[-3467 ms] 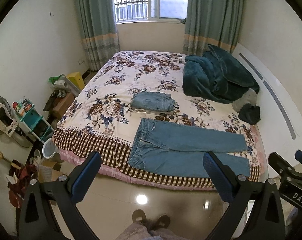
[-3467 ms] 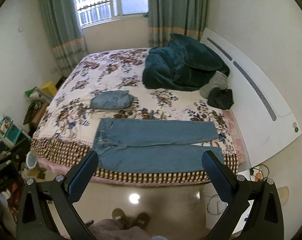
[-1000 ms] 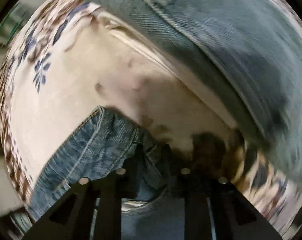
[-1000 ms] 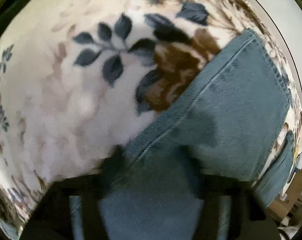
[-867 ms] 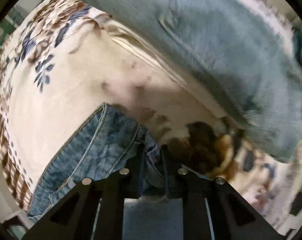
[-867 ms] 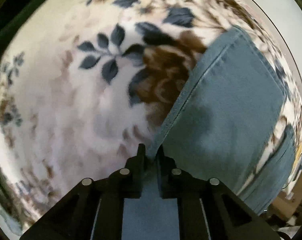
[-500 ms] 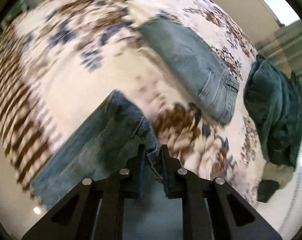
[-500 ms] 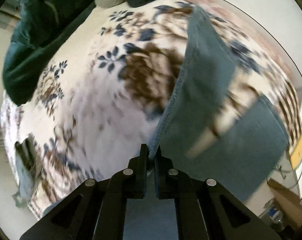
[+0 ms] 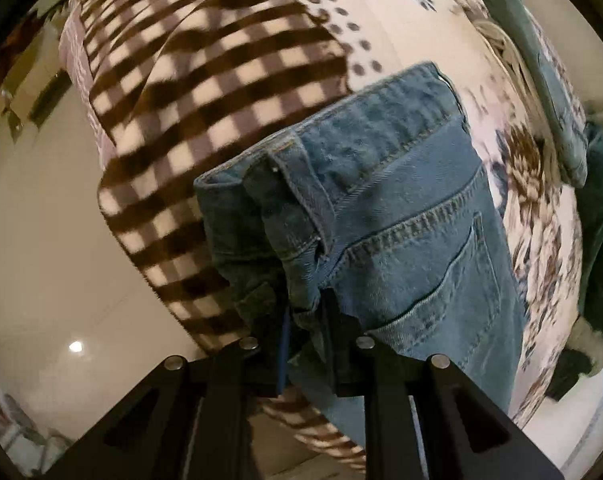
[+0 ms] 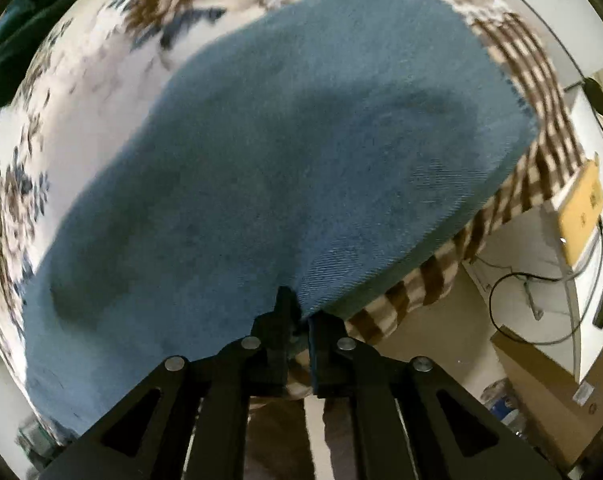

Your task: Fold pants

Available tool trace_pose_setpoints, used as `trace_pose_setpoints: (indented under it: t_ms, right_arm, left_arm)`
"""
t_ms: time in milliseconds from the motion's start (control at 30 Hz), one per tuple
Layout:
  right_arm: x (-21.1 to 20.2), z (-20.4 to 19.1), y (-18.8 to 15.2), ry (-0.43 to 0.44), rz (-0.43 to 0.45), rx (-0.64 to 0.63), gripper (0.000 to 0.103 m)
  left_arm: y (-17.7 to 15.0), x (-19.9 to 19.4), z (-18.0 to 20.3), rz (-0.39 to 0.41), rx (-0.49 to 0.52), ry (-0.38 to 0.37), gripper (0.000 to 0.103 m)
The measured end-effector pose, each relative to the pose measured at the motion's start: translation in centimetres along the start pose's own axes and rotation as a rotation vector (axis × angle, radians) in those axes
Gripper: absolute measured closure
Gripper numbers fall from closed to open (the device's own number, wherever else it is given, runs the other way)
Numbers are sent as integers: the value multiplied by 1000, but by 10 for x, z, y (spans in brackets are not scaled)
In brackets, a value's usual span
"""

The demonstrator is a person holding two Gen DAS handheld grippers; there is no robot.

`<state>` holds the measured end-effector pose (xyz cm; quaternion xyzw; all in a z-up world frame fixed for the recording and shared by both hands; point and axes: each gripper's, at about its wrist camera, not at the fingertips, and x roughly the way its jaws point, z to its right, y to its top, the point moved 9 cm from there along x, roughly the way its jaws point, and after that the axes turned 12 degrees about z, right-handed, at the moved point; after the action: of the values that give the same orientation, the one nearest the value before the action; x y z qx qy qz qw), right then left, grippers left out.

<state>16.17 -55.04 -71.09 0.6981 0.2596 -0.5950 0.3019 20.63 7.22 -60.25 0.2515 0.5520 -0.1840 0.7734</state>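
— Where do we have the pants (image 9: 401,208) right now?

— On the bed (image 9: 205,92), along its checked near edge. Our left gripper (image 9: 305,312) is closed on bunched denim at the waistband, just by a belt loop and above the back pocket (image 9: 433,268). Our right gripper (image 10: 299,320) is pinched tight on the edge of a leg (image 10: 285,152), whose hem reaches toward the checked border.

— How do we expect the cloth to behave?

— We judge it heavy for fabric and fairly stiff, so it should hold a crease but sag between our two grips. It is not slippery or fragile. The waistband seam is thick and makes a sound hold; the plain leg edge is thinner and likelier to slide out, so a deeper bite there seems wise.

— What can't we make out?

— We cannot tell how many layers sit in either grip, because the fingers hide the pinch. The right view is blurred and shows only one broad blue sheet, so we cannot say whether both legs lie stacked. Neither view shows the stretch between waist and hem. A second pair of jeans (image 9: 549,80), at the far right of the left view, is cut off and smeared.
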Motion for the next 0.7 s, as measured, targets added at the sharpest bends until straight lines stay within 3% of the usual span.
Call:
trace_pose_setpoints:
  t_ms: [133,167,267,300,367,433,567,700]
  right_arm:
    - [-3,11,-10,47,-68,-42,54]
    - [-10,16,-8,62,-60,-32,50]
    - [-32,40,5,78,5,31,50]
    - [-39,51,14,75,38,71,50]
    - [-51,83,33,66,106,187,50]
    - [-54,111,48,56,140,299,50]
    - [-42,159,71,33,170,459,50]
    - [-19,176,96,77,173,582,50]
  left_arm:
    - [-4,-19,1,15,-17,-3,86]
    - [-6,-23,0,13,-14,0,86]
    - [-7,-48,3,50,36,12,84]
    - [-5,-55,8,77,63,9,79]
    - [-4,-70,23,146,153,8,58]
    - [-6,-76,46,201,244,10,15]
    - [-33,-54,106,178,403,-30,14]
    - [-89,-21,179,82,530,-117,14]
